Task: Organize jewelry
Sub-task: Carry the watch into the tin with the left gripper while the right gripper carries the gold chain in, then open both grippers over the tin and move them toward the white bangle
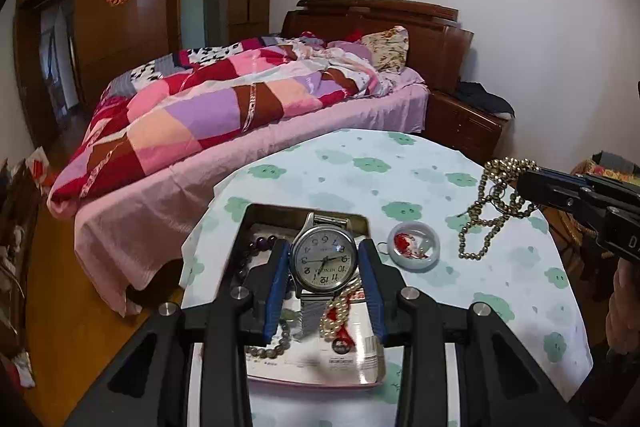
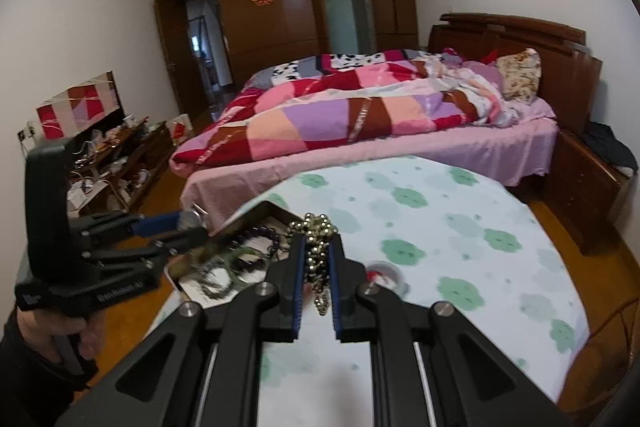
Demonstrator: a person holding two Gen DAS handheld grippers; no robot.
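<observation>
Left gripper (image 1: 324, 259) is clamped on the watch (image 1: 323, 261) by its case, above the tin tray (image 1: 360, 375); right gripper (image 2: 316, 259) is pinched on the gold bead necklace (image 2: 316, 247), strands dangling over the table (image 2: 460, 219); watch judged rigid, glass fragile, best held at case sides; necklace limp, slippery, best bunched; tray contents partly hidden by fingers; bangle (image 1: 414, 245) blurred in right view.

Left gripper (image 1: 324, 259): blue-padded fingers (image 1: 277, 279) clamped on an object, angled downward. Right gripper (image 2: 316, 259): jaws nearly closed, gripping an object, tilted downward. A hand (image 2: 52, 331) grips the left handle.
</observation>
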